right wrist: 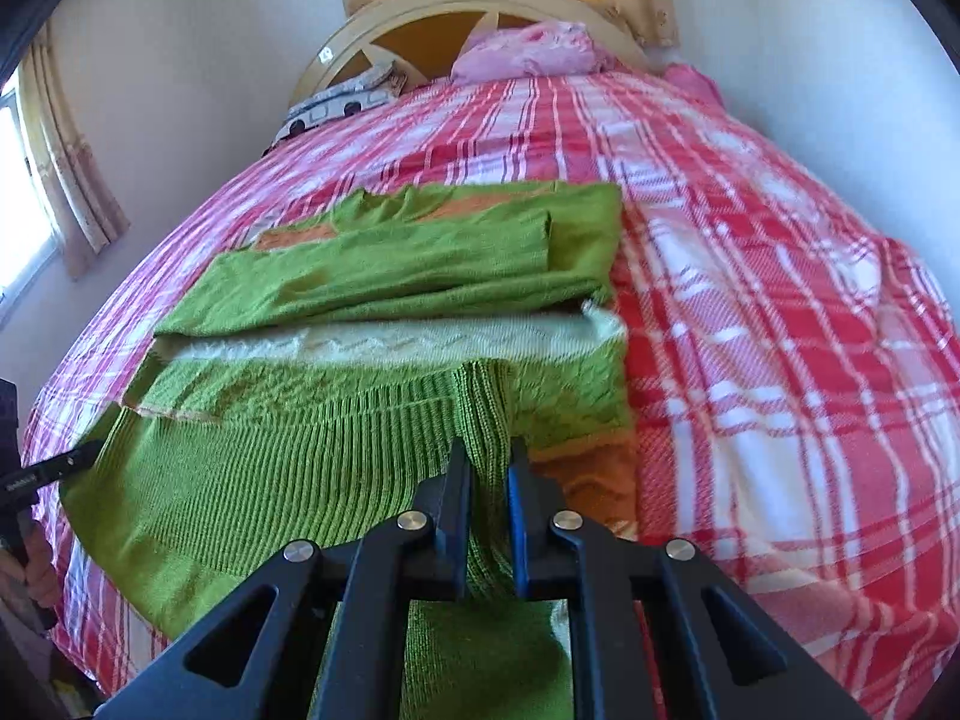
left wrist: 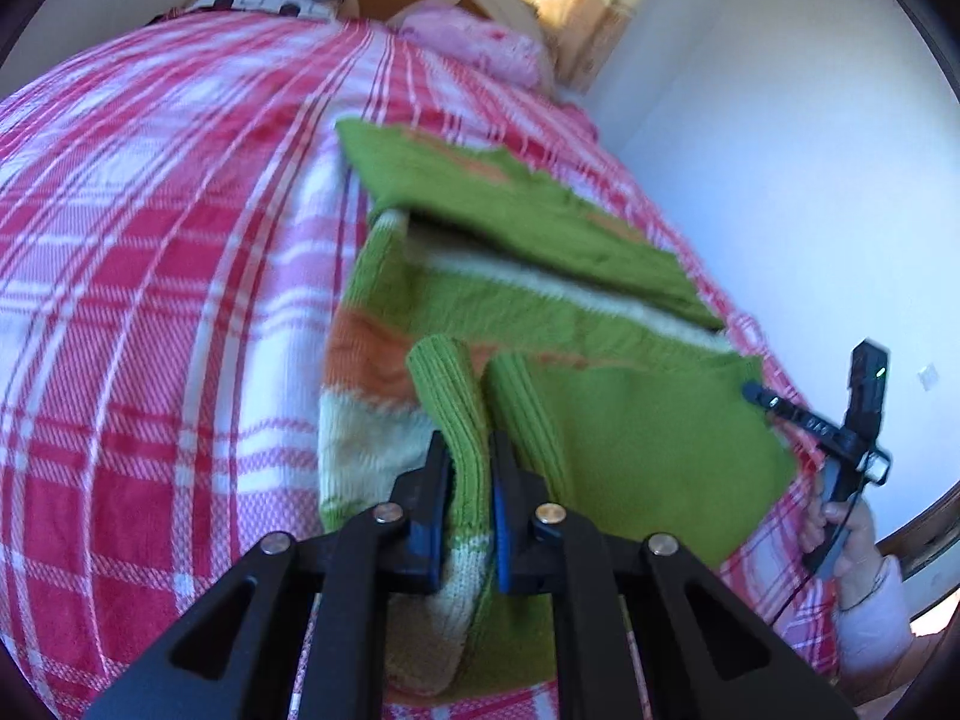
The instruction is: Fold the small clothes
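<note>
A small green knit sweater (left wrist: 540, 300) with orange and cream stripes lies partly folded on the red and white plaid bed; it also shows in the right wrist view (right wrist: 384, 276). My left gripper (left wrist: 469, 456) is shut on the sweater's ribbed green hem, lifted a little off the bed. My right gripper (right wrist: 489, 468) is shut on the ribbed hem at another corner. The other gripper shows at the right edge of the left wrist view (left wrist: 780, 405) and at the left edge of the right wrist view (right wrist: 54, 468), each pinching the hem.
The plaid bedspread (right wrist: 750, 276) covers the whole bed. A wooden headboard (right wrist: 432, 6), a pink pillow (right wrist: 528, 51) and a patterned cloth (right wrist: 336, 102) are at the far end. White walls flank the bed; curtains (right wrist: 72, 168) hang at the left.
</note>
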`<control>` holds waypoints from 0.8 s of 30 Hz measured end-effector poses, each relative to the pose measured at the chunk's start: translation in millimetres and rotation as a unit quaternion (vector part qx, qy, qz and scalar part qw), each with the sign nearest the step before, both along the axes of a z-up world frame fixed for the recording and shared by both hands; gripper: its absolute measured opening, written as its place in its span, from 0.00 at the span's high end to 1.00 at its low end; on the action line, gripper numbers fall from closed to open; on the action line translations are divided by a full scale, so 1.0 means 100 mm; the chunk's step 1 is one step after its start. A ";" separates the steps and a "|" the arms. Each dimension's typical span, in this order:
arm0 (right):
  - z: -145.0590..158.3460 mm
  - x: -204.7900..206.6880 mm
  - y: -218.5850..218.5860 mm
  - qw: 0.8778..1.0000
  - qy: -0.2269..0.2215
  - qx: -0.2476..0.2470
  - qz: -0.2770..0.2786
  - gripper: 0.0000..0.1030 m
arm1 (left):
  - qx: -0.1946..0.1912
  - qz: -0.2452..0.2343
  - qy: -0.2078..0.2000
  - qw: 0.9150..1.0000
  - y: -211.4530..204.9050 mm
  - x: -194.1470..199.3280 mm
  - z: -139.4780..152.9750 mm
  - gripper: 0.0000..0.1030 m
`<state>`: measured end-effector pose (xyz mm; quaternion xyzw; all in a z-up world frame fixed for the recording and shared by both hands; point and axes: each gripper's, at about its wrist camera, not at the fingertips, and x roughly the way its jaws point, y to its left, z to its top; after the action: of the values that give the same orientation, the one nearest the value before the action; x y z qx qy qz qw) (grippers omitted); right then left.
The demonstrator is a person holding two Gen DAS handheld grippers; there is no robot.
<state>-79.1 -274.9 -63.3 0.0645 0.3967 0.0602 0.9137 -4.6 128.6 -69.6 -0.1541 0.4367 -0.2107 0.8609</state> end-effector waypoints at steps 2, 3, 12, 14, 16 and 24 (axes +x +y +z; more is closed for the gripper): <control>-0.01 0.01 0.01 1.000 0.005 0.003 0.006 0.89 | -0.007 0.003 -0.001 1.000 0.00 0.01 -0.03 0.84; 0.00 0.01 0.01 1.000 0.007 0.006 0.008 0.87 | -0.015 0.003 0.000 1.000 0.02 0.01 -0.02 0.81; 0.00 0.20 0.10 0.999 0.028 0.006 0.038 0.38 | -0.024 -0.005 0.005 1.000 -0.08 0.12 -0.01 0.65; -0.01 0.23 0.19 0.998 0.027 -0.010 0.052 0.42 | 0.000 -0.009 -0.002 1.000 -0.13 0.11 0.01 0.66; -0.02 0.23 0.25 0.997 0.027 -0.045 0.055 0.84 | 0.007 -0.011 -0.009 1.000 -0.12 0.07 0.02 0.81; 0.35 -0.05 0.29 0.996 -0.025 -0.070 0.046 0.93 | -0.045 0.016 -0.044 0.998 0.10 -0.01 0.24 0.92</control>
<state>-84.0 -246.1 -28.4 -0.0196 0.3799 0.0762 0.9217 -5.2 139.1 -45.3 -0.1899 0.3860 -0.2226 0.8749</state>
